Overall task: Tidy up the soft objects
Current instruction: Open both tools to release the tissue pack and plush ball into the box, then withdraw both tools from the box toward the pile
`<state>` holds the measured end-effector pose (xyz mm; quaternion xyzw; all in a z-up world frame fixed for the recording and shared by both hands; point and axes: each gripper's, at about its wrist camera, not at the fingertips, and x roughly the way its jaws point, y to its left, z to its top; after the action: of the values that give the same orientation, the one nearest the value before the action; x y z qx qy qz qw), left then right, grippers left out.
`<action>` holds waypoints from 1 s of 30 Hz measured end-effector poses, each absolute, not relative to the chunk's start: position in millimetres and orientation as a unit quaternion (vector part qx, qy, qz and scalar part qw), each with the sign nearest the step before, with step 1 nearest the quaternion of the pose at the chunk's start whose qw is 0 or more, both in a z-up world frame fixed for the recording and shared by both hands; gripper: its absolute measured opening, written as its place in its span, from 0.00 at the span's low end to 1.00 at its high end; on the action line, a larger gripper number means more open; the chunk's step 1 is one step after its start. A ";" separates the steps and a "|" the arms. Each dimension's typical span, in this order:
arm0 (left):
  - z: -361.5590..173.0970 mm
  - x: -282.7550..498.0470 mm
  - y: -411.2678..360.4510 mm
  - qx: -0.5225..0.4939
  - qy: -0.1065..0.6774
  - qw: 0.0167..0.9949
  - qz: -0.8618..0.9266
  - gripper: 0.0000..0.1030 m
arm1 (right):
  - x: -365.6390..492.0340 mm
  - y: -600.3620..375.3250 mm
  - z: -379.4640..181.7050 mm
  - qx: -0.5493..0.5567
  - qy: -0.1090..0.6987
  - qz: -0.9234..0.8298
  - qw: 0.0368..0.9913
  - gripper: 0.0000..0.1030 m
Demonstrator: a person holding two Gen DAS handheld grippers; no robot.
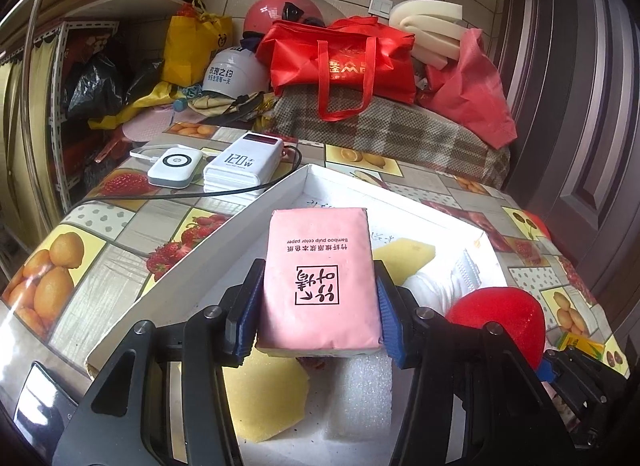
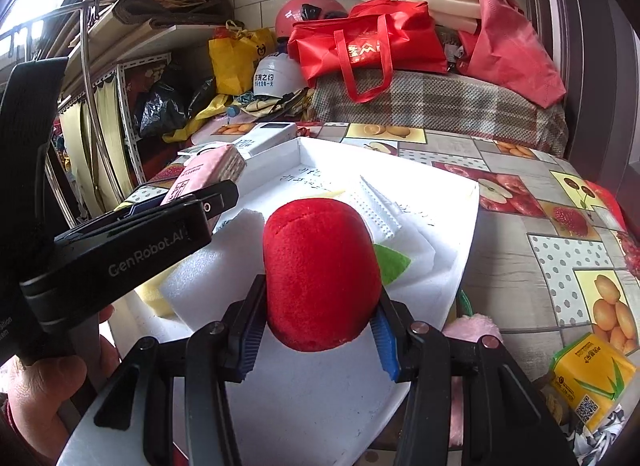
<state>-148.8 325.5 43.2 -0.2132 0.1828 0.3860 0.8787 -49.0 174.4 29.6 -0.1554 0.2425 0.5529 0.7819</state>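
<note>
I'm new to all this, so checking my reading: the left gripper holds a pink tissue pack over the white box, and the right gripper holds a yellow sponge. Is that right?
Nearly. The right gripper holds a red sponge, not a yellow one; the right wrist view shows it clamped between the fingers. The left gripper does hold the pink tissue pack over the white box.

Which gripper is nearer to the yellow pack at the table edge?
Right. The right gripper, shut on the red sponge, is just left of the yellow pack. The left gripper, holding the pink pack, is farther left over the white box.
</note>
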 end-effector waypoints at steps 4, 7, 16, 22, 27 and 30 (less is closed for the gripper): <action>44.9 -161.6 323.2 -0.219 0.157 0.872 0.409 0.89 | -50.9 174.9 30.0 -0.162 0.235 0.543 0.790 0.82; 45.5 -167.5 320.1 -0.216 0.151 0.871 0.415 1.00 | -56.6 172.3 32.4 -0.166 0.216 0.542 0.795 0.86; 46.3 -184.8 315.6 -0.228 0.125 0.865 0.429 1.00 | -58.3 169.4 34.5 -0.158 0.203 0.541 0.801 1.00; 43.3 -195.1 317.6 -0.251 0.116 0.861 0.427 1.00 | -66.2 163.8 37.4 -0.158 0.176 0.542 0.807 1.00; 41.1 -202.1 315.1 -0.264 0.113 0.858 0.427 1.00 | -70.8 158.1 40.2 -0.151 0.157 0.546 0.809 1.00; 41.8 -204.9 310.0 -0.261 0.109 0.859 0.427 1.00 | -73.8 153.2 40.6 -0.148 0.151 0.551 0.807 1.00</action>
<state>-204.9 310.0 41.8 -0.2613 0.1091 0.4267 0.8589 -73.8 153.2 40.6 -0.1479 0.1509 0.5510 0.8073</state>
